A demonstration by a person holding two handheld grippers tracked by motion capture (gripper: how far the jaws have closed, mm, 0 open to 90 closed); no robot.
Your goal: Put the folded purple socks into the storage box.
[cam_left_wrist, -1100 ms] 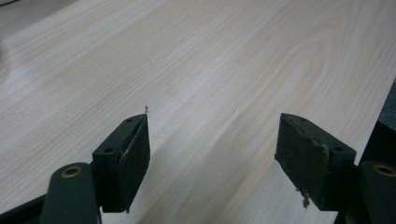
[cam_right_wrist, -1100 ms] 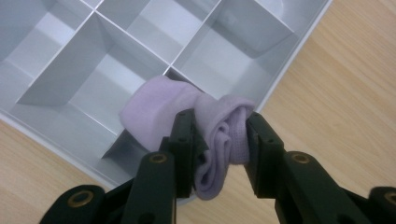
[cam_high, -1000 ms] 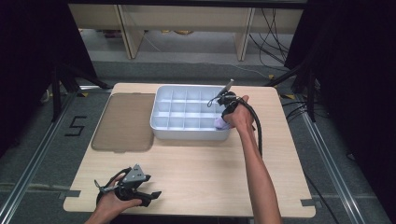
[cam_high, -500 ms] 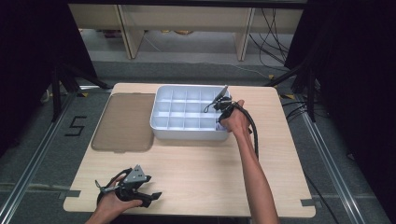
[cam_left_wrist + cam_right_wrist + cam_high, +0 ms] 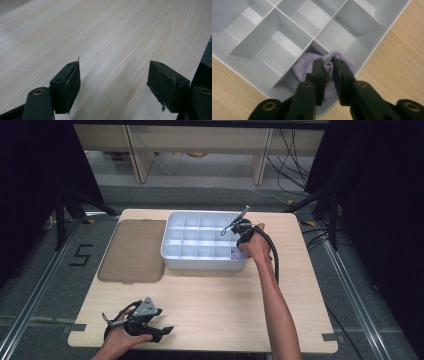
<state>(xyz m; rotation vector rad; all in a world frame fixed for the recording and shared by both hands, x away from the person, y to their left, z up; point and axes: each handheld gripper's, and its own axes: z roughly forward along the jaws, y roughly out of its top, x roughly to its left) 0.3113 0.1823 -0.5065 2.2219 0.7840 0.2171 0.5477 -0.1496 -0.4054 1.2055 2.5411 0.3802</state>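
Observation:
A white tray (image 5: 200, 263) with several square compartments stands at the middle back of the table. A lilac cloth (image 5: 236, 254) lies bunched in its near right corner compartment. My right gripper (image 5: 238, 247) points down into that compartment. In the right gripper view its jaws (image 5: 329, 62) have just been closing and now pinch a fold of the lilac cloth (image 5: 303, 67) beside the tray's wall (image 5: 372, 53). My left gripper (image 5: 162, 333) rests near the table's front left edge. Its jaws (image 5: 113, 77) stand open over bare wood.
A flat brown lid (image 5: 132, 250) lies left of the tray. The wooden table (image 5: 215, 305) ends just right of the left gripper's jaws in the left gripper view. Shelves and cables stand beyond the far edge.
My right gripper has shifted slightly over the tray's near right corner. The left hand has stayed where it was.

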